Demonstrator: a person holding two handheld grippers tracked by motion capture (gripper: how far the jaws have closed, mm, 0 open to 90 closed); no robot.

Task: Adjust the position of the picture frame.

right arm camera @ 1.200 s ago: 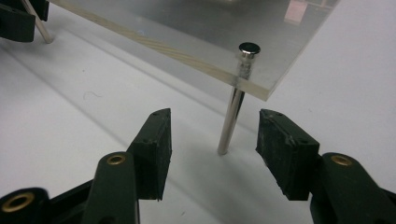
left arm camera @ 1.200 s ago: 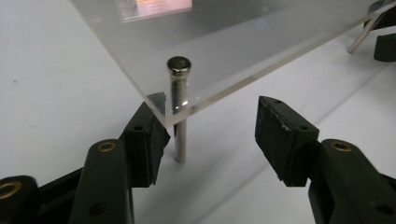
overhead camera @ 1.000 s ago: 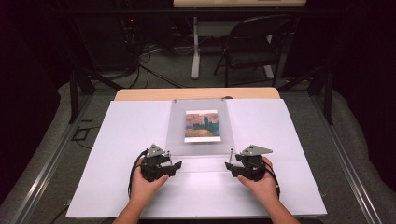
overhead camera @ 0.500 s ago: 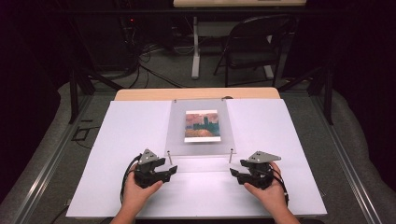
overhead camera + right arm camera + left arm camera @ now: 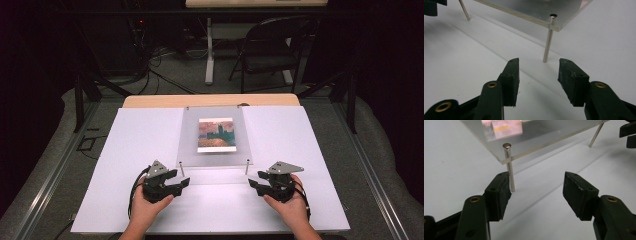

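You have the left gripper (image 5: 182,183) and the right gripper (image 5: 256,184) resting low on the white table (image 5: 300,150), one before each near corner of the clear acrylic frame (image 5: 215,150), probably so each can reach its own metal leg. Both sets of jaws stand apart around nothing; the right ones have just been closing, the right leg (image 5: 547,45) ahead of them, while the left leg (image 5: 510,173) stands just beside your left gripper's left jaw. The frame sits mid-table, raised on thin posts, holding a small painted picture (image 5: 215,134) whose subject I can't quite make out.
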